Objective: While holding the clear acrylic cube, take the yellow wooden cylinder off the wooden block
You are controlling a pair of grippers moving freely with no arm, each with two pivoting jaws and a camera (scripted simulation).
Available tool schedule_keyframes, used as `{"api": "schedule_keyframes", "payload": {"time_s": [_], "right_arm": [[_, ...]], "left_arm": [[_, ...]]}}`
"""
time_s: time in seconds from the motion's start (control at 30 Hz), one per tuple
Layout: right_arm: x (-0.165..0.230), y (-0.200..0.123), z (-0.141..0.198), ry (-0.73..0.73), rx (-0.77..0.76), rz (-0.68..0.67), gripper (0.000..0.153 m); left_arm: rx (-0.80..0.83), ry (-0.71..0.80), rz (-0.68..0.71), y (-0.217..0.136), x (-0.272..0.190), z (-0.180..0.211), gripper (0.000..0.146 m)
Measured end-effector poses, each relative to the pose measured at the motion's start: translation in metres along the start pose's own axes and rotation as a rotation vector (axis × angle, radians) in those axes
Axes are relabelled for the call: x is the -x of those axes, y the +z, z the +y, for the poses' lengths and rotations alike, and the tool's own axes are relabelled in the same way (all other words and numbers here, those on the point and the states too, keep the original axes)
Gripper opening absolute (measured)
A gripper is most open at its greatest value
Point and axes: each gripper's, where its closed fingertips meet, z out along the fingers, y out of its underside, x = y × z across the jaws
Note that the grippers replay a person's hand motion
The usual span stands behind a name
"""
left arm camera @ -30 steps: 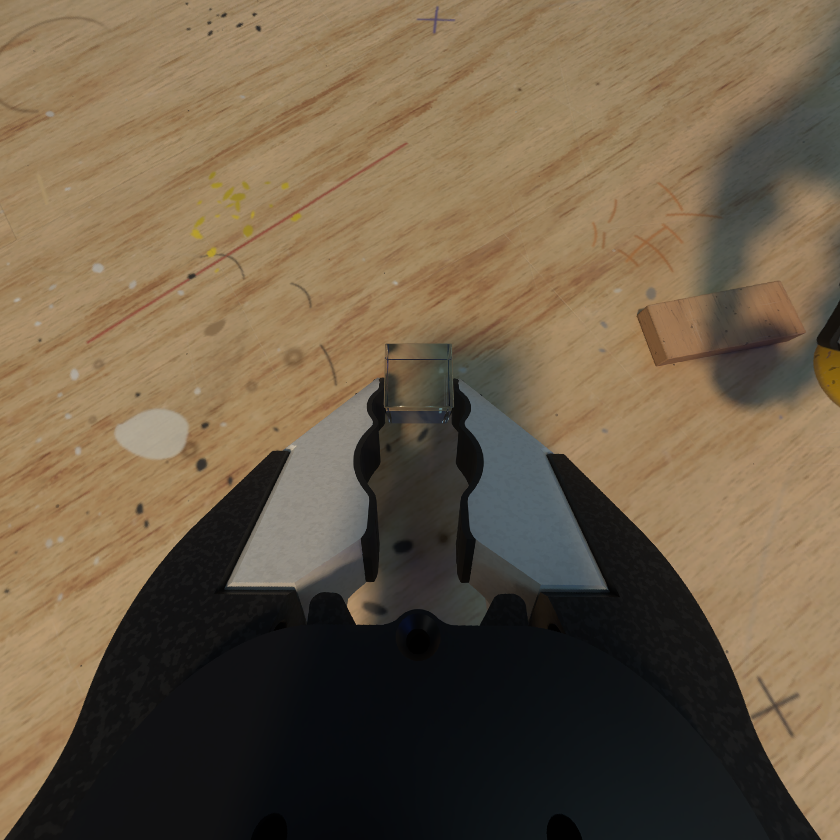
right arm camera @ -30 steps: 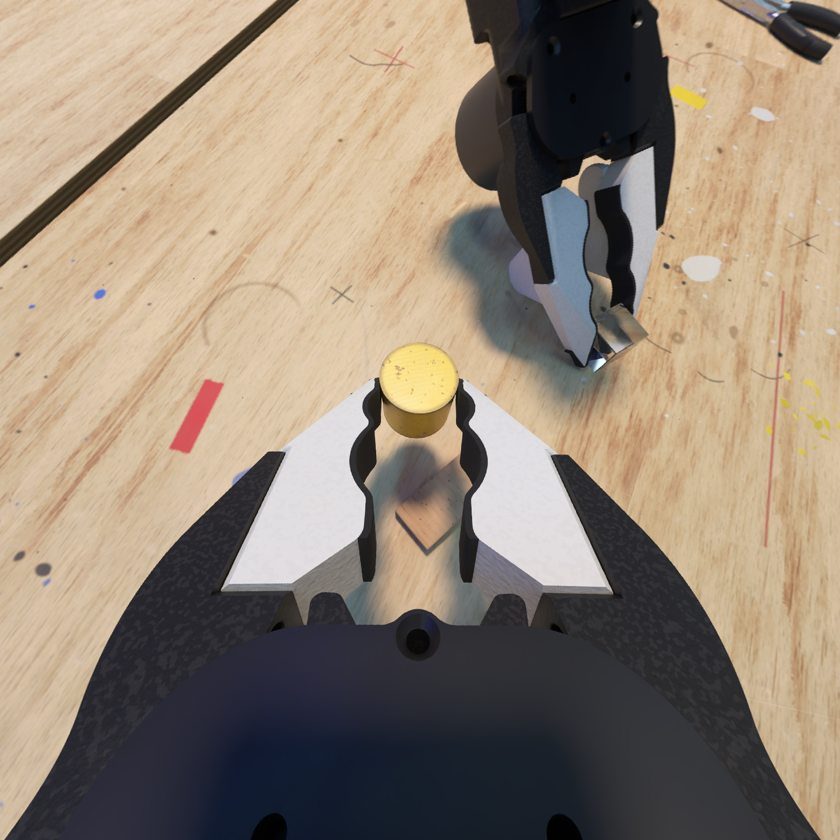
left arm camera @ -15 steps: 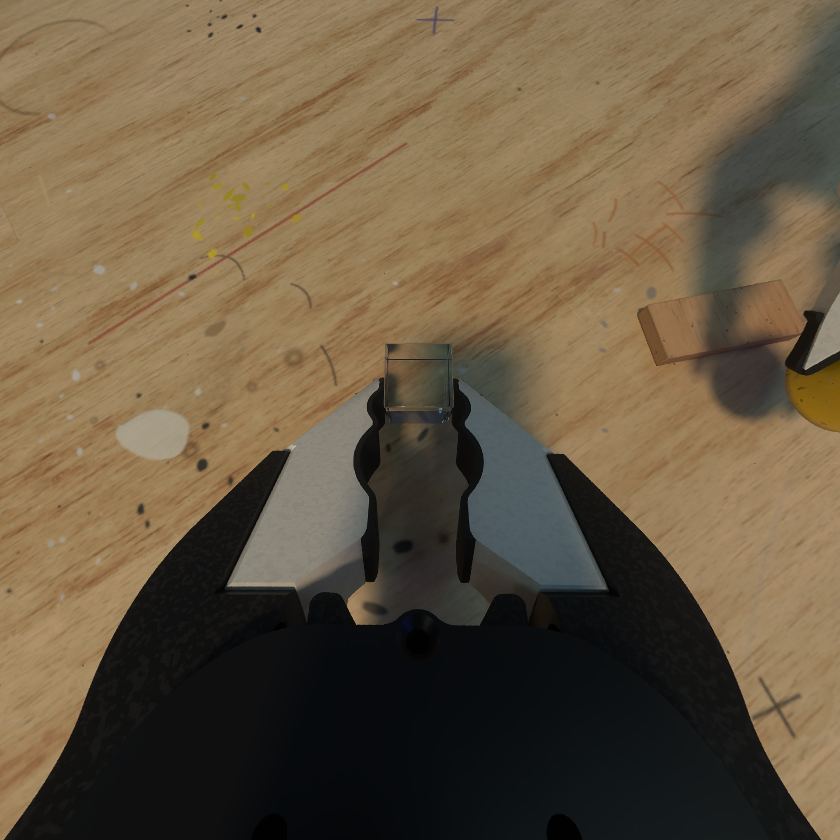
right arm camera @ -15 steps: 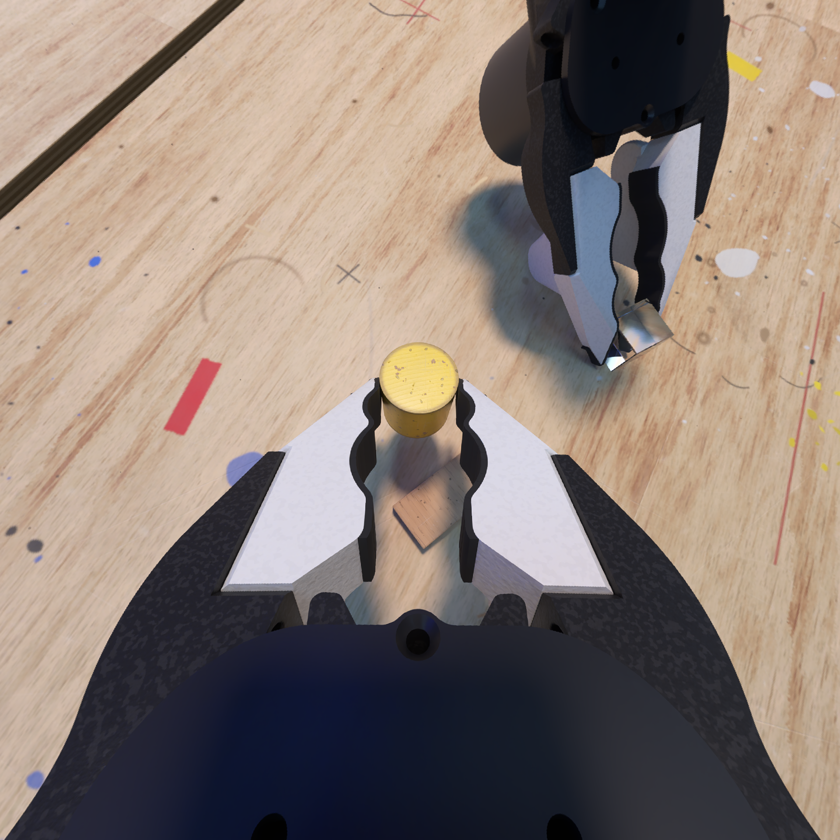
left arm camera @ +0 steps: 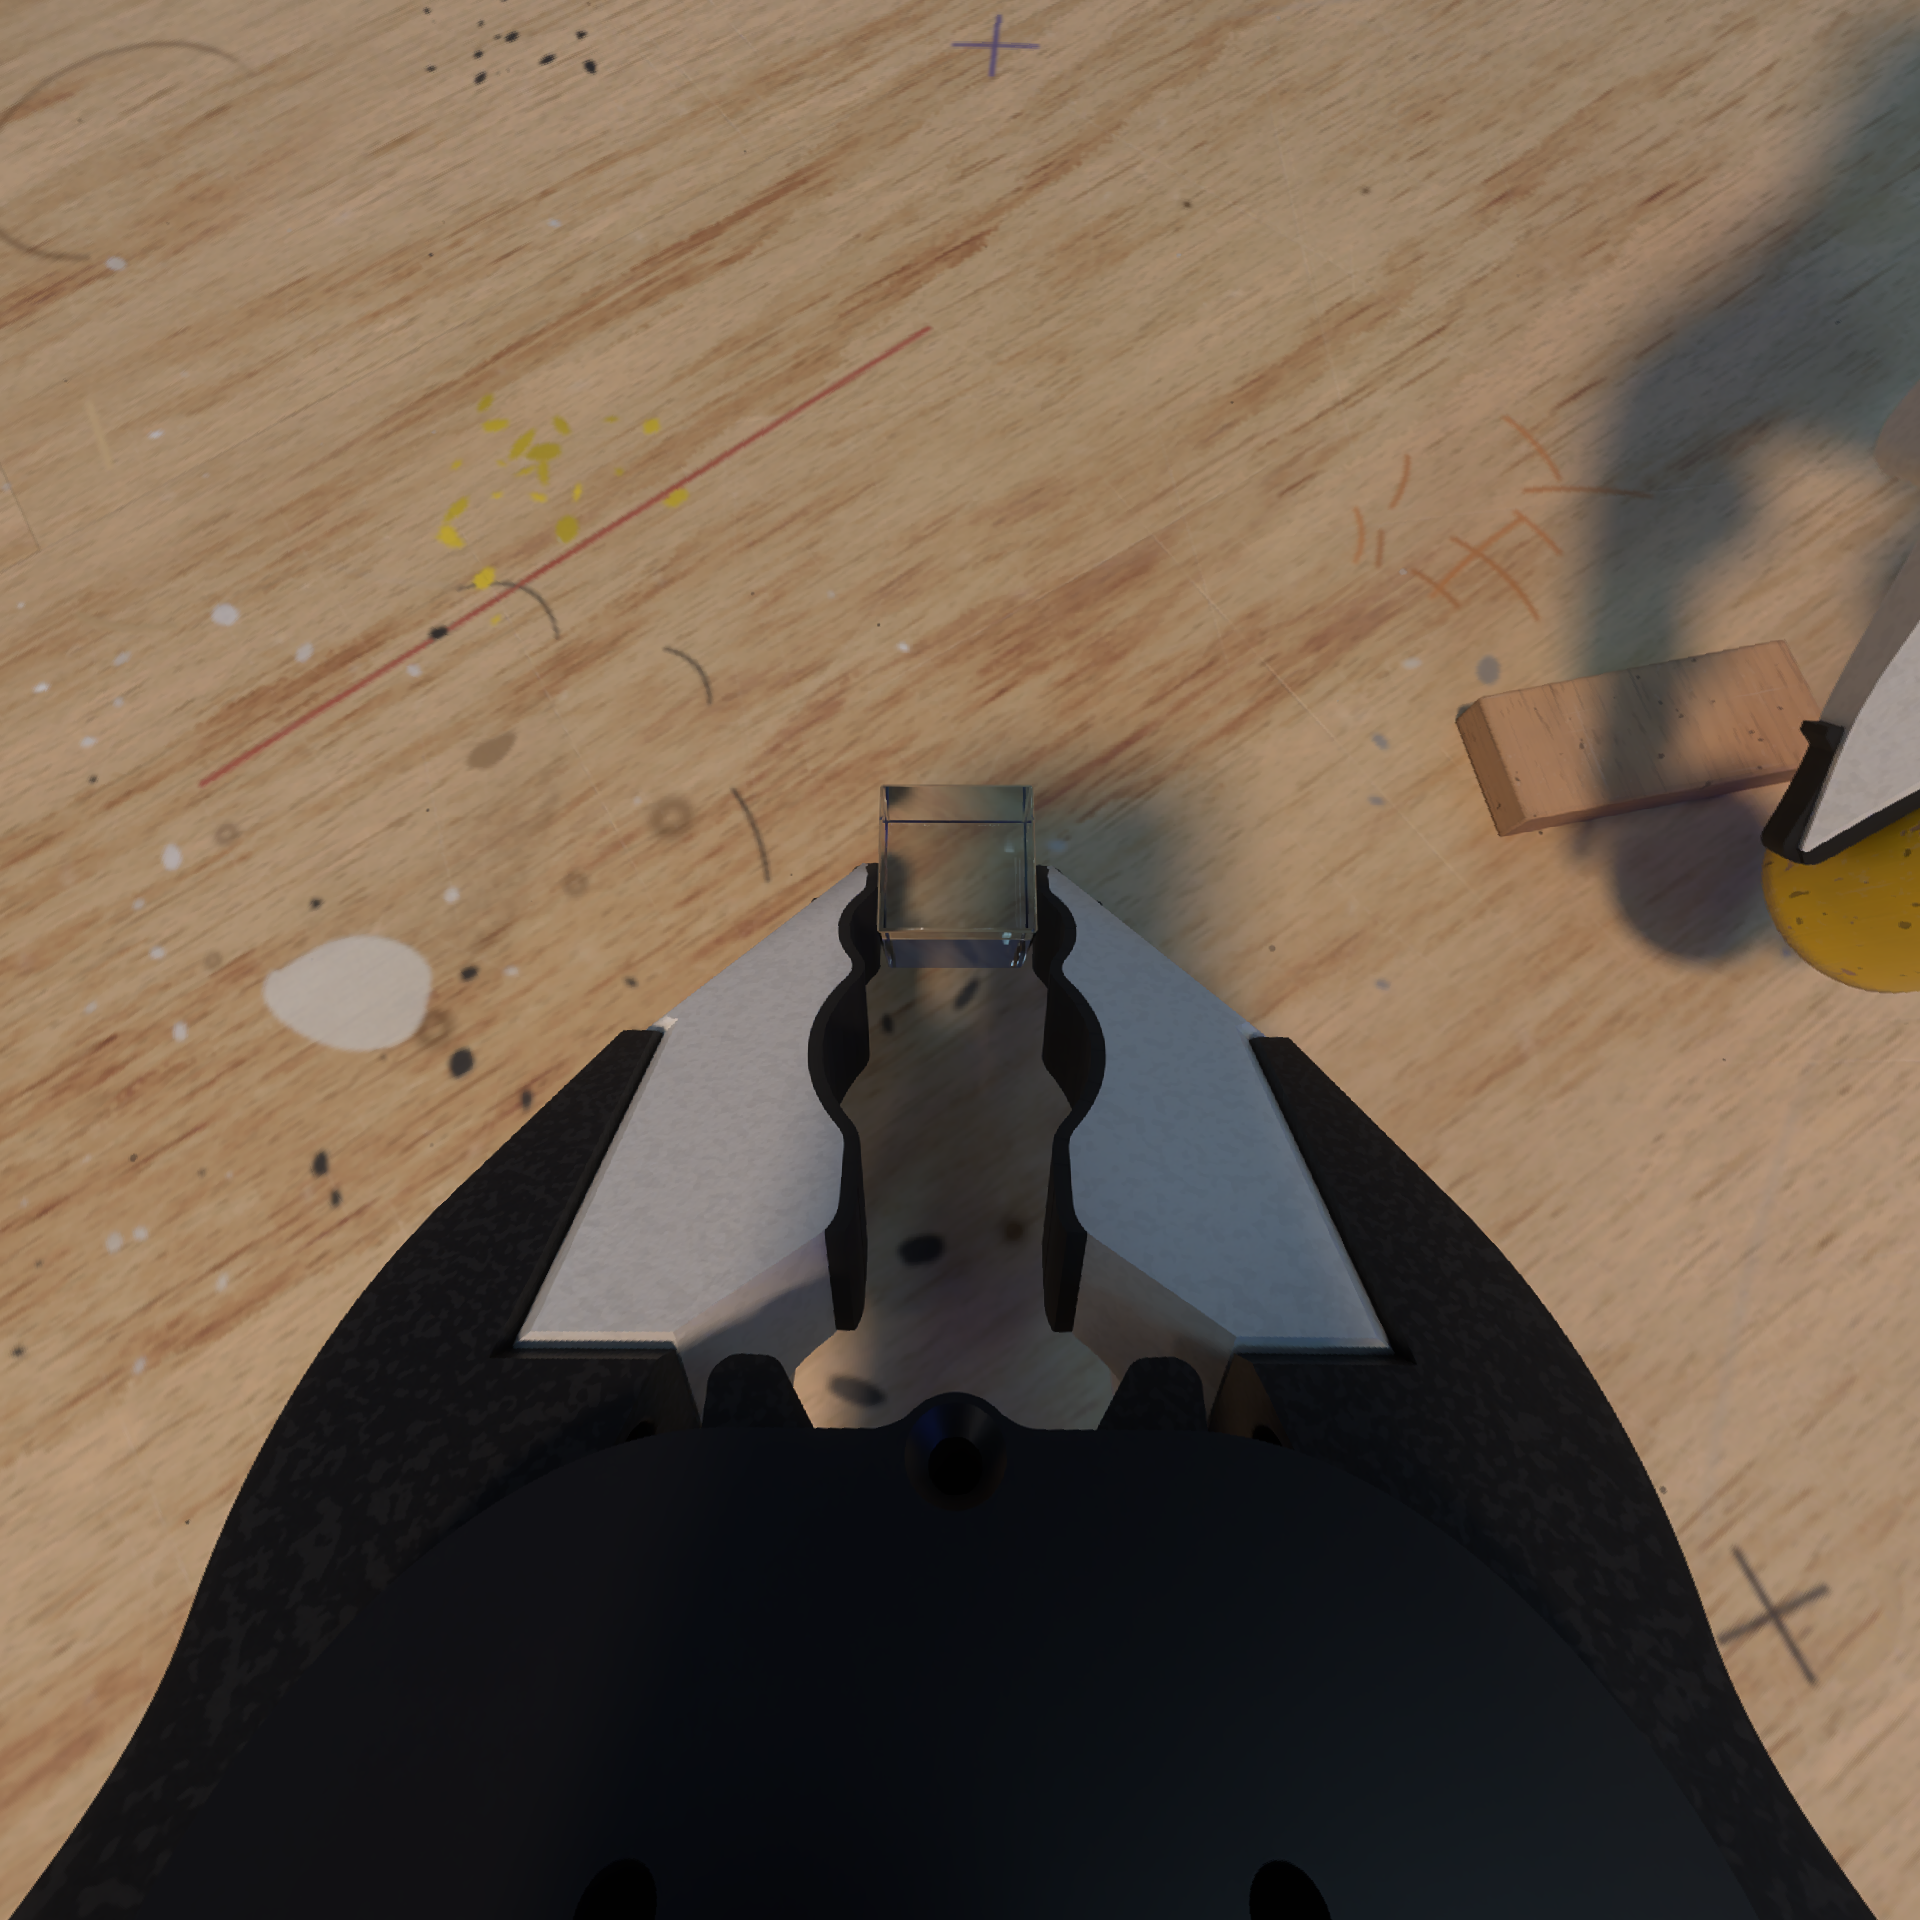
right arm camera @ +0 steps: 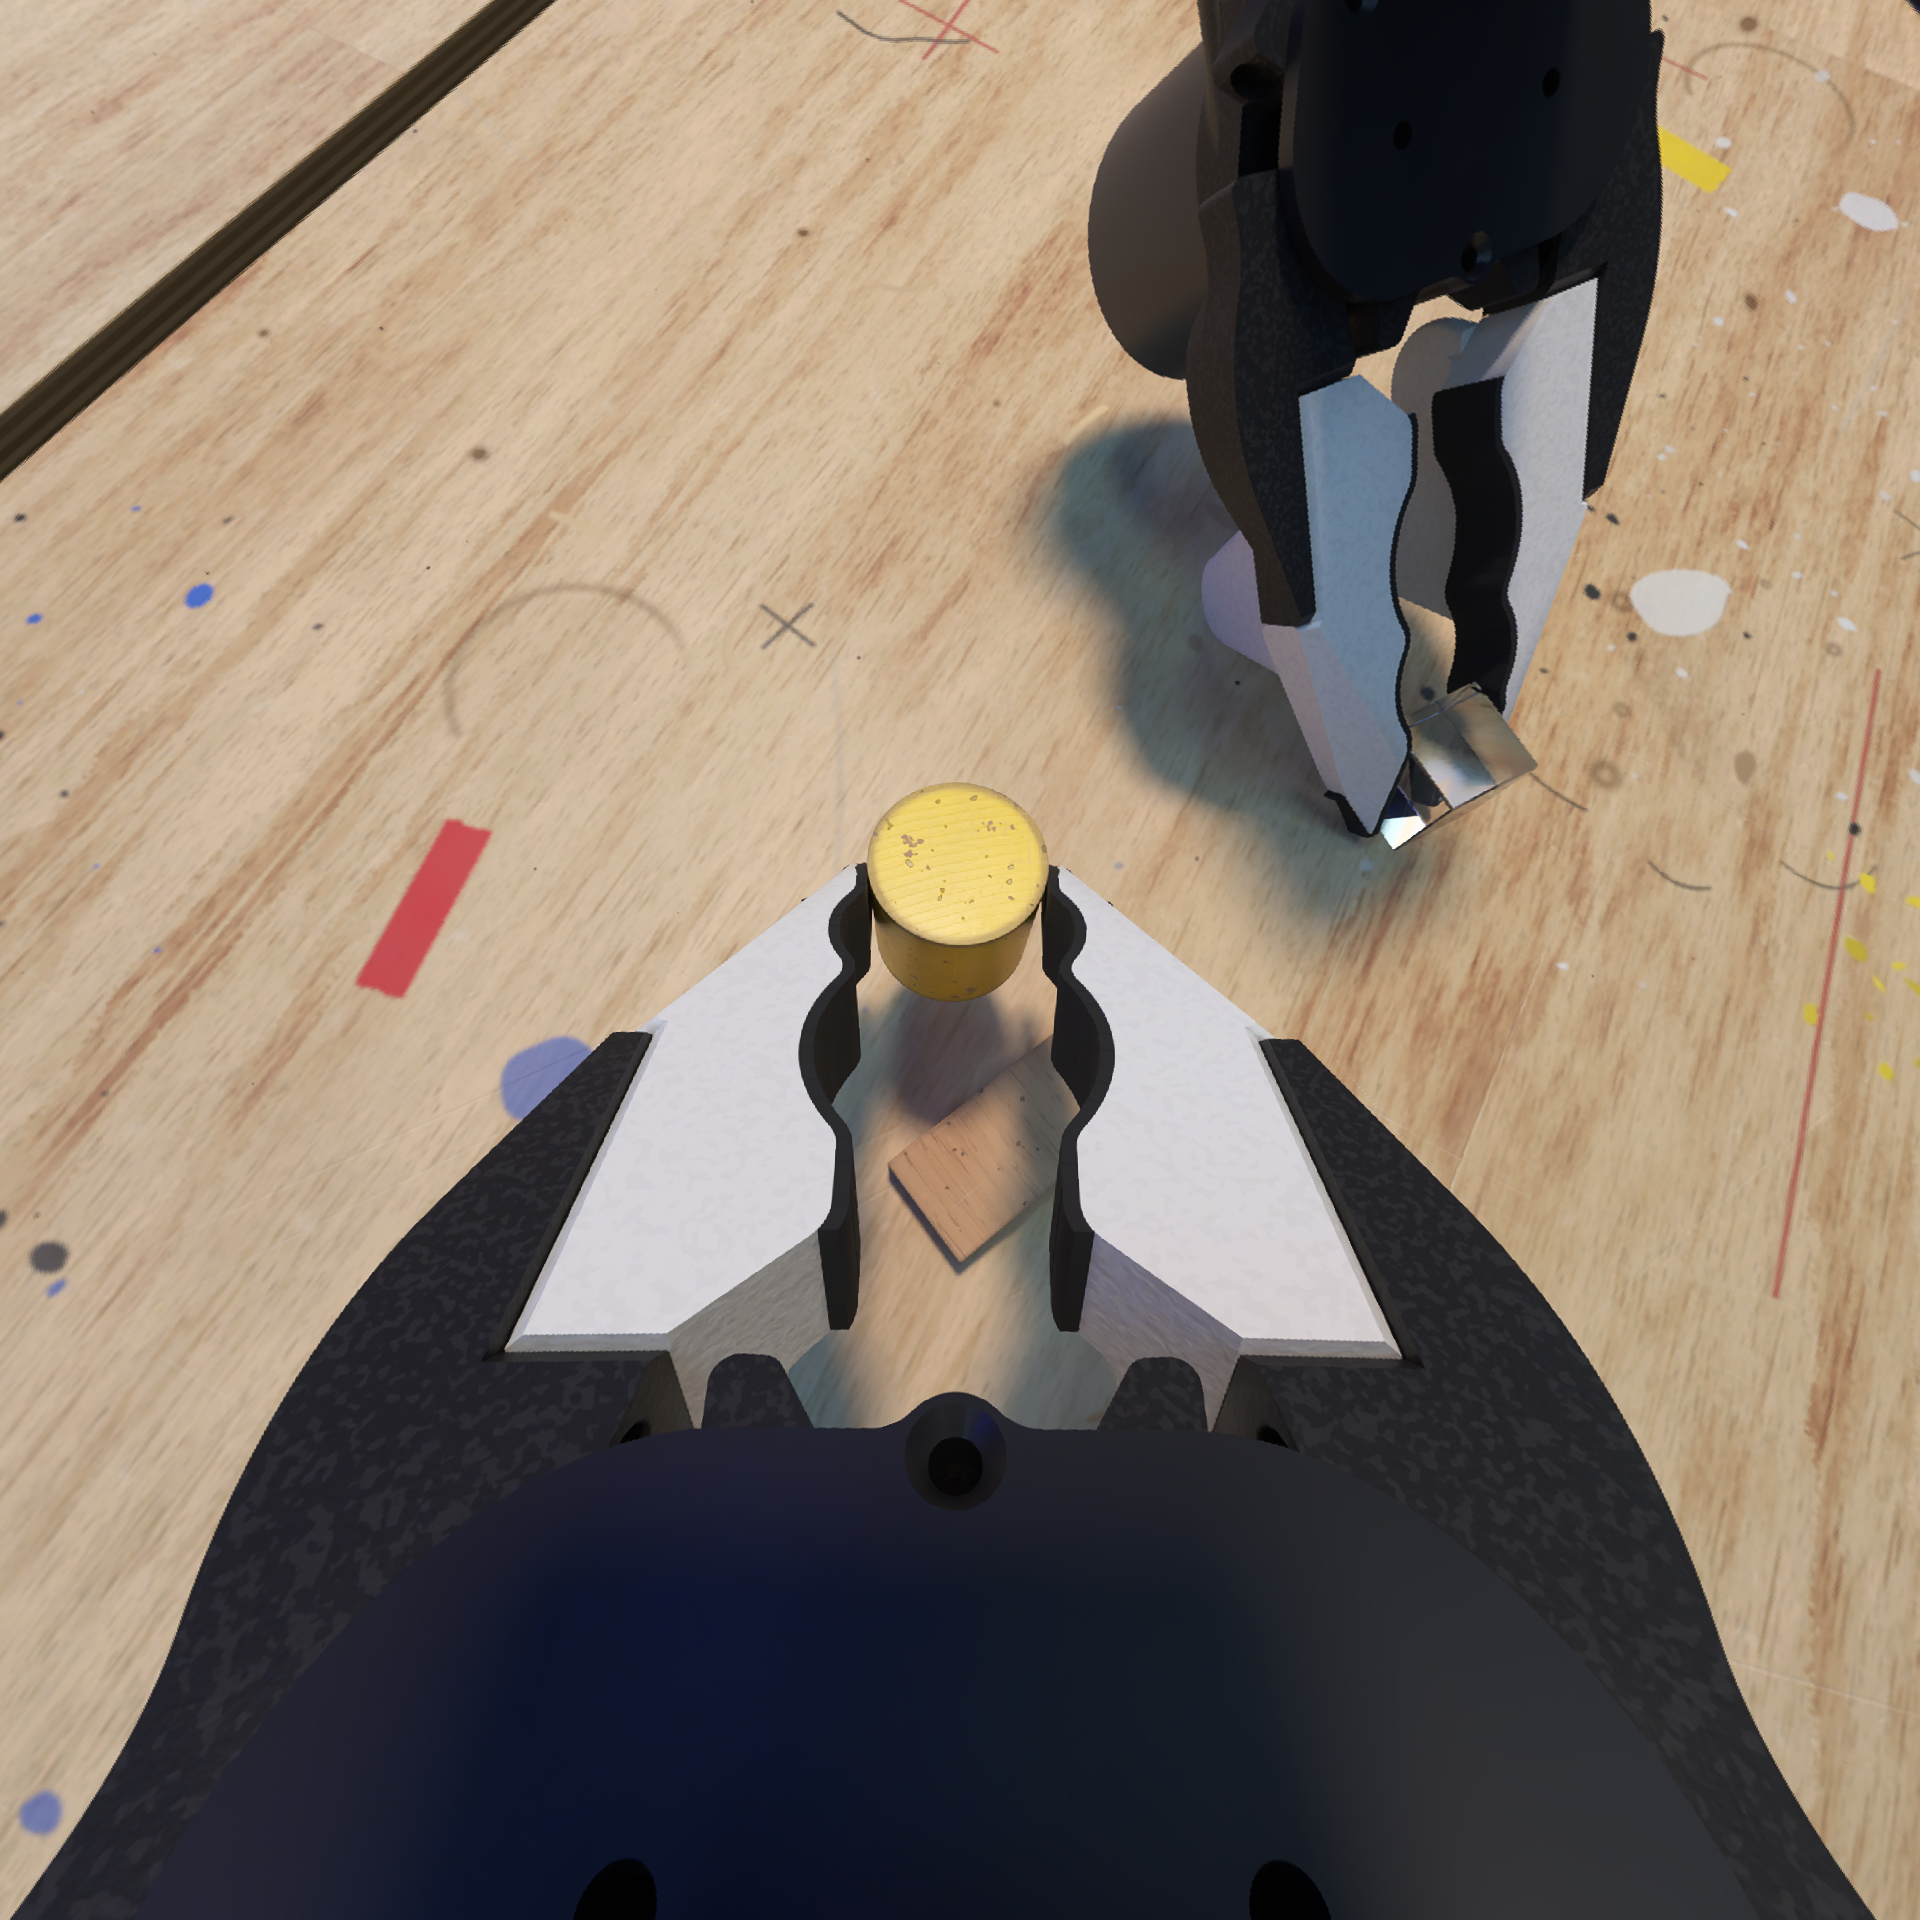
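My left gripper (left arm camera: 956, 894) is shut on the clear acrylic cube (left arm camera: 956, 868) and holds it just above the wooden table. It also shows in the right wrist view (right arm camera: 1444, 769), with the cube (right arm camera: 1470, 753) at its tips. My right gripper (right arm camera: 956, 904) is shut on the yellow wooden cylinder (right arm camera: 956, 883) and holds it upright in the air. The flat wooden block (right arm camera: 982, 1169) lies on the table below, behind the cylinder, between my fingers. In the left wrist view the block (left arm camera: 1642, 732) lies at the right, with the cylinder (left arm camera: 1849, 925) at the frame edge.
The table is light wood with paint specks, pencil marks and a red tape strip (right arm camera: 424, 907). A dark groove (right arm camera: 260, 223) runs across the far left. A white paint blot (left arm camera: 348, 992) lies left of the left gripper.
My right gripper has carried the cylinder up and away from the block, toward the left gripper's side. The left gripper has held still with the cube.
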Motion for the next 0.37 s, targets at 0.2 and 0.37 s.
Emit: {"api": "schedule_keyframes", "payload": {"time_s": [0.2,0.37], "right_arm": [[-0.0005,-0.0001,0.0010,0.000,-0.008,-0.002,0.032],[0.0005,0.0012,0.0004,0.000,-0.014,-0.009,0.032]], "left_arm": [[0.000,0.001,-0.001,0.0000,0.0000,0.0000,0.028],[0.000,0.001,-0.001,0.0000,0.0000,0.0000,0.028]]}}
